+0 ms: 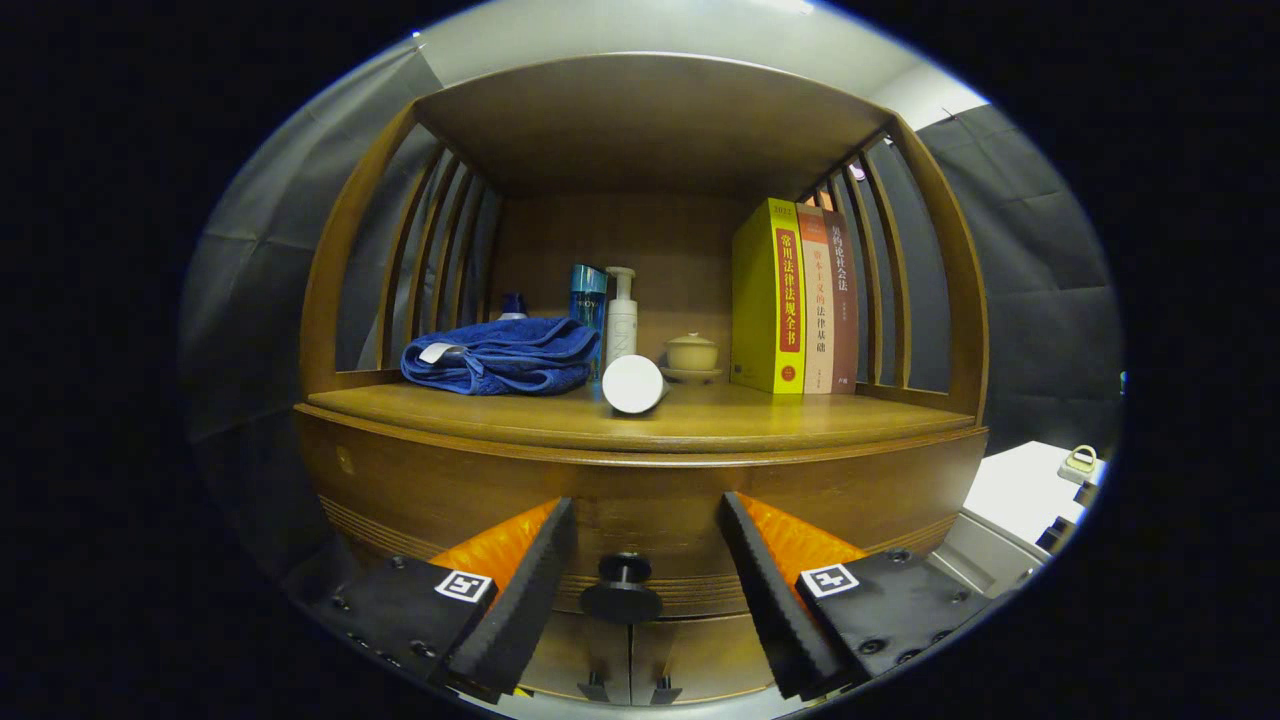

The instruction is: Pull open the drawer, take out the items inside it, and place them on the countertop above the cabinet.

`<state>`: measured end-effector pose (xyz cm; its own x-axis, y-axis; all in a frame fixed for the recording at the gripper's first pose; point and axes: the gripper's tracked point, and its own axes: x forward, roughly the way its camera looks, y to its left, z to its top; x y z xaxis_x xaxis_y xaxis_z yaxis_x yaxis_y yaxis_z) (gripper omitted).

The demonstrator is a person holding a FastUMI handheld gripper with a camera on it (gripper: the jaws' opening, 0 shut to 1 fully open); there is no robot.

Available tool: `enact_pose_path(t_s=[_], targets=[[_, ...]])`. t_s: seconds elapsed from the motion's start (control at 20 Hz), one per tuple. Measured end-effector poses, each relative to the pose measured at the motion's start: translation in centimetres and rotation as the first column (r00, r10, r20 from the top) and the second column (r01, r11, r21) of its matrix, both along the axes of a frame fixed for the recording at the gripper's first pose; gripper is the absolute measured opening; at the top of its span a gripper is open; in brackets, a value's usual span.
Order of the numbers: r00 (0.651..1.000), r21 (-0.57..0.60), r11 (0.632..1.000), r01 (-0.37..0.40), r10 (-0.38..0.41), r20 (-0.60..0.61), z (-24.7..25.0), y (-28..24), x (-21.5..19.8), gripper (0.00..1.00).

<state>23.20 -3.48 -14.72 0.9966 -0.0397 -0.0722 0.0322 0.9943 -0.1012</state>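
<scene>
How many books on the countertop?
3, upright in a row at the countertop's right end: yellow book, orange book, brown book. Gripper open around the drawer knob.

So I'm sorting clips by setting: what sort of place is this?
Likely a mock home corner in a booth: a wooden cabinet holding books and a folded blue towel, the open gripper facing its drawer knob.

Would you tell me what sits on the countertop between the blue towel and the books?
In the gripper view, between the blue towel and the books: a white cylinder lying down, a pump bottle and a lidded cup.
</scene>
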Motion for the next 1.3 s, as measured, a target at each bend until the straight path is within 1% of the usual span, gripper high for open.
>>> enact_pose_path(t_s=[0.05,0.2,0.3,0.4,0.65,0.8,0.9,1.05,1.2,1.3], targets=[[1.000,-0.007,1.000,-0.001,0.001,0.023,-0.5,0.1,0.5,0.97],[1.000,-0.033,0.999,0.000,0.001,0.024,-0.2,0.2,-0.1,0.98],[1.000,0.003,1.000,0.000,0.000,-0.023,-1.1,0.3,-0.6,0.97],[1.000,0.023,0.999,0.022,-0.021,-0.021,-0.2,-0.2,-1.6,0.96],[0.999,0.051,0.998,0.044,-0.044,0.004,3.9,-1.3,-6.1,0.96],[0.998,0.056,0.997,0.051,-0.053,0.034,7.2,-1.7,-9.9,0.96],[0.998,0.060,0.997,0.052,-0.054,0.034,8.9,-1.7,-12.6,0.96],[0.997,0.057,0.998,0.041,-0.044,0.060,12.0,-1.2,-16.7,0.96],[0.996,0.025,0.999,0.032,-0.034,0.087,13.7,-0.8,-19.5,0.96],[0.996,0.032,0.999,0.023,-0.025,0.081,13.9,-0.7,-21.1,0.96]])
